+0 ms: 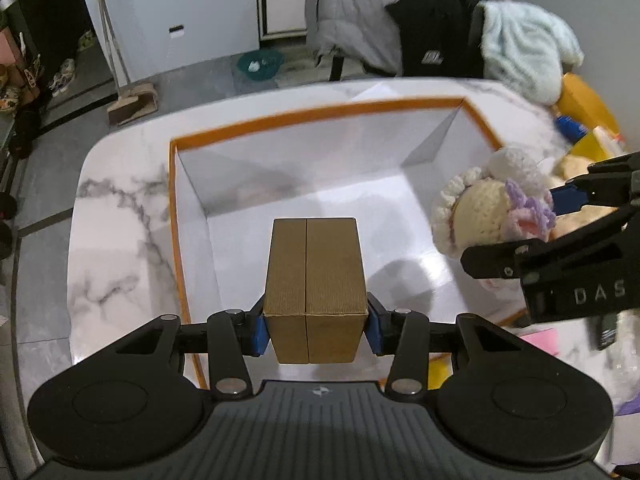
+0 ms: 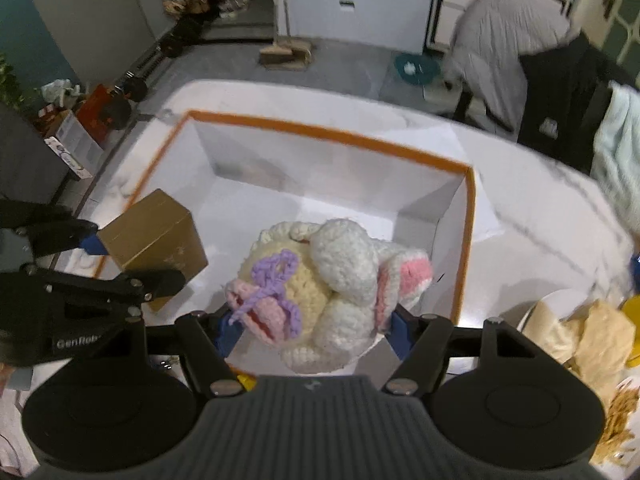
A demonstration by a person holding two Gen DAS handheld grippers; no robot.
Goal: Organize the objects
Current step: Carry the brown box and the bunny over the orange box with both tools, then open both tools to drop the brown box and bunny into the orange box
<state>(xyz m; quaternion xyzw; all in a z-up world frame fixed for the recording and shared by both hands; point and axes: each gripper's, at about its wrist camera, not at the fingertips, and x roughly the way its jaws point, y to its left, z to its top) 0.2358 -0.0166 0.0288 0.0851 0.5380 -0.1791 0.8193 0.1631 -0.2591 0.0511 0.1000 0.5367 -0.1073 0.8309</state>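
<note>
My left gripper (image 1: 316,330) is shut on a gold-brown cardboard box (image 1: 316,284) and holds it above the near part of a large white storage box with an orange rim (image 1: 320,114). My right gripper (image 2: 316,330) is shut on a crocheted white and cream bunny with a purple bow (image 2: 320,280) and holds it above the same storage box (image 2: 332,136), near its front edge. The bunny also shows in the left wrist view (image 1: 492,208), at the storage box's right side. The gold box also shows in the right wrist view (image 2: 156,240), at the storage box's left side. The storage box floor looks bare.
The storage box sits on a white marble table (image 1: 116,240). Yellow and blue items (image 1: 580,128) lie on the table at the right. A crumpled paper bag (image 2: 588,336) lies at the right. A chair draped with jackets (image 1: 400,20) stands behind the table.
</note>
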